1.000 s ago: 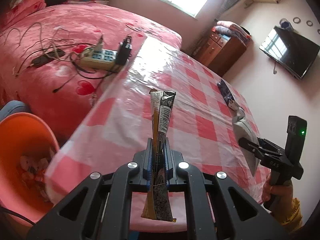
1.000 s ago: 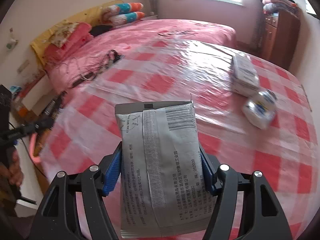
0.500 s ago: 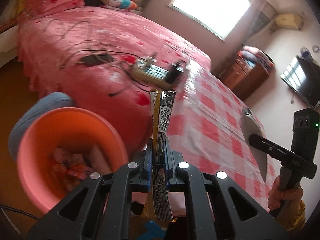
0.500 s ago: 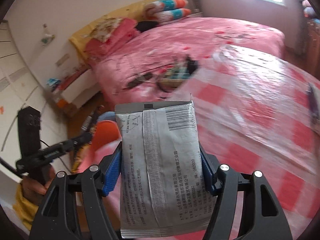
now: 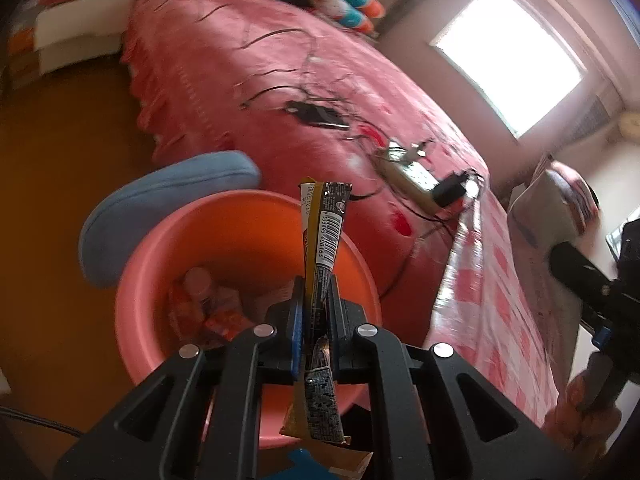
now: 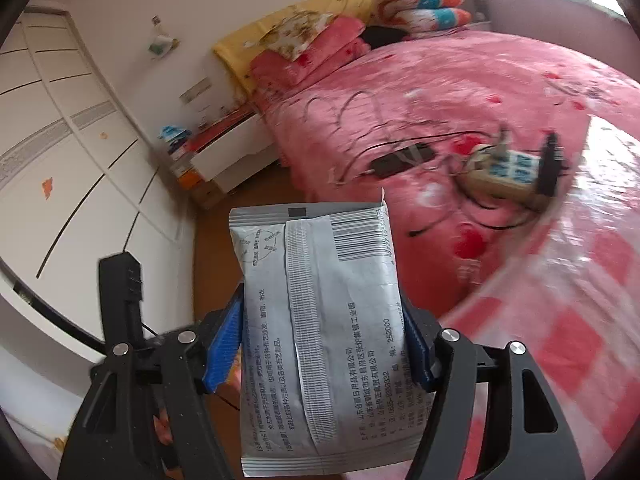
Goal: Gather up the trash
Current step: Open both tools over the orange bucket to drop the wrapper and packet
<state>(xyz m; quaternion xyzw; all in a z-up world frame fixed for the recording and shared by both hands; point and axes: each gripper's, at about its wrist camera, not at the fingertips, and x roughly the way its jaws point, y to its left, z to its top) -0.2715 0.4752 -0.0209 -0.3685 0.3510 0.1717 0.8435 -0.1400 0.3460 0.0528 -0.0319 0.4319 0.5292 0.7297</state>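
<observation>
Bedroom with a wide bed [image 5: 280,80] under a pink cover, bright window [image 5: 508,60] at the far wall, brown floor below. On the bed: a beige power strip [image 5: 412,178] amid tangled dark cables, striped pillows [image 6: 420,4] at the head. Beside the bed, a bench [image 5: 492,280] draped in a pink-and-white checked cloth under glossy clear plastic. On the floor, just by the bed's edge, an orange basin [image 5: 240,240] with crumpled wrappers [image 5: 208,308] already lying in its bottom, and a blue rounded cushion-like thing [image 5: 160,200] touching its far rim. Left tool [image 5: 314,320] clamped fully shut on a narrow black-and-yellow snack wrapper [image 5: 326,232], gripped near its middle, standing upright with the barcode end up, hanging above the basin's opening. Right tool [image 6: 320,344] parted about halfway, with jaws just eased a little wider, blue pads pressing both side edges of a flat grey pouch [image 6: 320,280] printed with a barcode and dark text, held upright over the floor near the bed's corner. Seen from the left wrist, the same pouch edge-on at the far right, above the bench, with a hand [image 5: 576,412] wrapped round the right tool's handle. White wardrobe doors [image 6: 60,160] along the wall at the left of the right wrist view.
</observation>
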